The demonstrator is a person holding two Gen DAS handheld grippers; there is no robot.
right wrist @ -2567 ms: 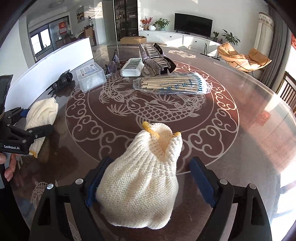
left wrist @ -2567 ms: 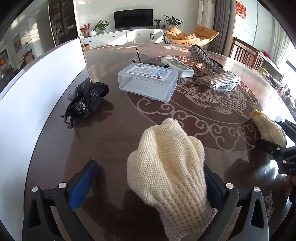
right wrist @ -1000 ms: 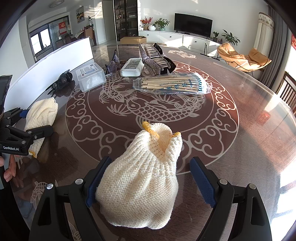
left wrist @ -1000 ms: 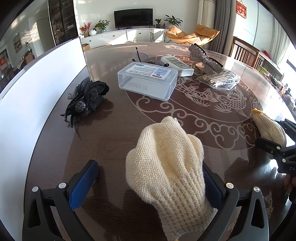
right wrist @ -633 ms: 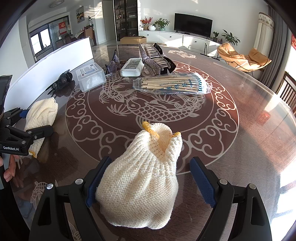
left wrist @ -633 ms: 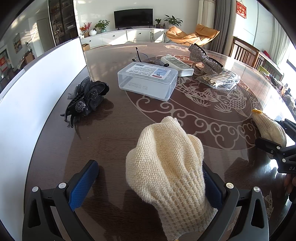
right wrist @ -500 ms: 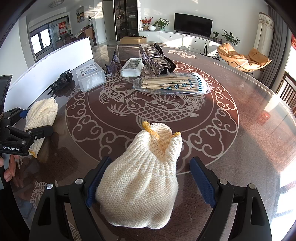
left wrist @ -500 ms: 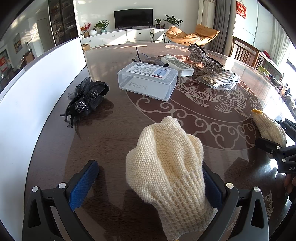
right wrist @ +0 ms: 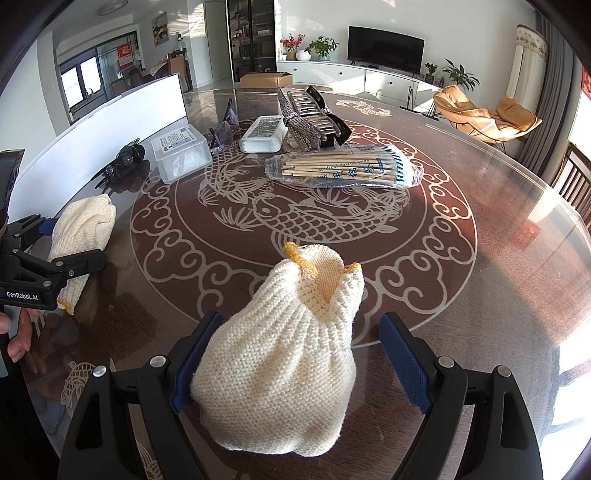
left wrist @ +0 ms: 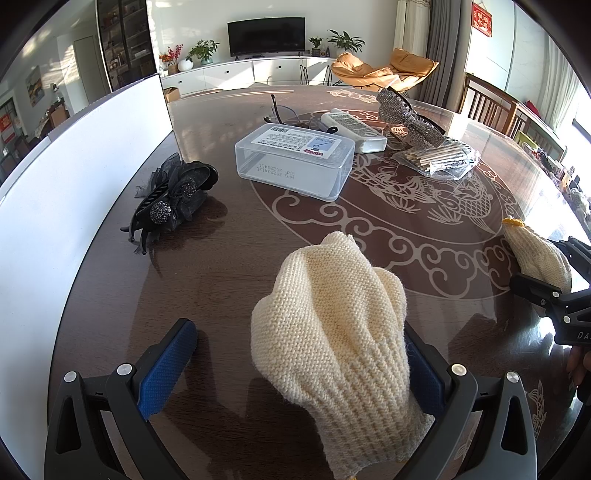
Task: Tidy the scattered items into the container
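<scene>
Meanwhile both jaws gape wide, each with a cream glove (left wrist: pixel 332 314) (right wrist: pixel 284 350) seemingly draped on one finger.

Sunlit lounge, television (left wrist: pixel 266 34), orange armchair (left wrist: pixel 384 68)

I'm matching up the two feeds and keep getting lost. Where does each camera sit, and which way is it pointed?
Left wrist: on the left gripper, looking along its open fingers over a cream glove toward the clear box; the right gripper shows at the right edge.
Right wrist: on the right gripper, looking over another glove toward the chopsticks; the left gripper and a hand show at the left edge.
Shared: both gloves, box, chopsticks, black hair clip, television.
</scene>
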